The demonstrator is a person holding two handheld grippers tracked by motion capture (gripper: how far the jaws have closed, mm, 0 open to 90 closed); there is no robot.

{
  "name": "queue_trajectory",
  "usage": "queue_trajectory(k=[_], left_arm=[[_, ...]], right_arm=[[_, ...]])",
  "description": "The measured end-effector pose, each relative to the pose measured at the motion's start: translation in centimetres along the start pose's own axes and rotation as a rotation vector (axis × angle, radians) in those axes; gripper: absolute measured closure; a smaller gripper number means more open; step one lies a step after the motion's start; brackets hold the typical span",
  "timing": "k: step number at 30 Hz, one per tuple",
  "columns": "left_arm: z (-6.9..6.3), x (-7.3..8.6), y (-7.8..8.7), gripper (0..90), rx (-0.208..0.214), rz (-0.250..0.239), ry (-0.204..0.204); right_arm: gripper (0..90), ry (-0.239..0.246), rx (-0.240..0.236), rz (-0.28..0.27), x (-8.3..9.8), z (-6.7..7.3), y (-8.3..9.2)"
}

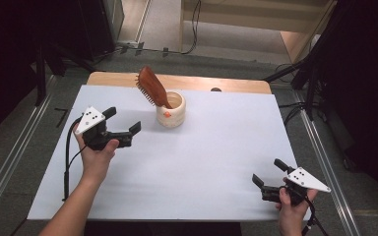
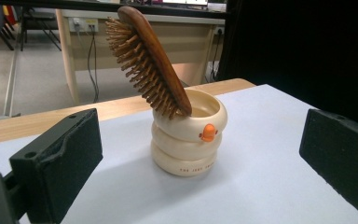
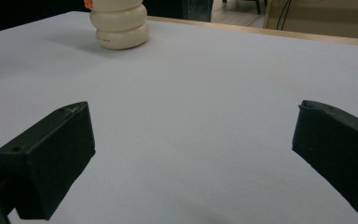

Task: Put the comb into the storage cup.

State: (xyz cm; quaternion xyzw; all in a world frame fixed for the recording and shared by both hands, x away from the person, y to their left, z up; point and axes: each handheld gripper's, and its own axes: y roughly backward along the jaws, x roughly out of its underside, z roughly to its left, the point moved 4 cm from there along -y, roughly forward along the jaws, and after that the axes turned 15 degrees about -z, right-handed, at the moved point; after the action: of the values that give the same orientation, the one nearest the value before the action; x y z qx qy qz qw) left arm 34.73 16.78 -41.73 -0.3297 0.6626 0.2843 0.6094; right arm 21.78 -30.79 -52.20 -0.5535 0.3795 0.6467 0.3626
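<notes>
Left gripper (image 1: 123, 120) sits left of centre in the high view, held in the person's left hand (image 1: 97, 156), jaws spread wide with nothing between them, pointing right toward the cream holder (image 1: 171, 110). Near it but not touching; gap of bare white table (image 1: 202, 157) between jaw tips and the holder. Holder stands upright in the upper middle of the high view, close to the table's far edge: three stacked rounded rings, small orange beak-like knob on the front. Wooden hairbrush (image 1: 152, 87) stands in it handle down, head sticking out and tilted toward the upper left of the frame, bristles facing down-left. In the left gripper view the holder (image 2: 189, 135) is dead centre between the two black jaws, the hairbrush (image 2: 148, 58) leaning to the upper left, its back resting on the holder's rim, bristles wooden pins. Small print on the bottom ring, too small to read. Right gripper (image 1: 271, 173) is at the lower right of the high view in the right hand (image 1: 294, 209), well apart from the holder, jaws also wide open and empty, hovering over bare table near the front edge. In the right gripper view the holder (image 3: 120, 24) is at the upper left, top cut off by the frame edge.
</notes>
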Motion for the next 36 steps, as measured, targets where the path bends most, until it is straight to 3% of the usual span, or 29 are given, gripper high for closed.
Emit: queue_trajectory(k=[17, 36], left_arm=[[0.4, 0.3, 4.3, 0.0, -0.016, -0.008, -0.018], [1.4, 1.6, 8.0, 0.0, -0.044, -0.009, -0.033]], right_arm=[[0.0, 0.000, 0.001, 0.006, 0.0, 0.2, -0.1], [0.0, 0.007, 0.007, 0.006, 0.1, 0.3, -0.1]])
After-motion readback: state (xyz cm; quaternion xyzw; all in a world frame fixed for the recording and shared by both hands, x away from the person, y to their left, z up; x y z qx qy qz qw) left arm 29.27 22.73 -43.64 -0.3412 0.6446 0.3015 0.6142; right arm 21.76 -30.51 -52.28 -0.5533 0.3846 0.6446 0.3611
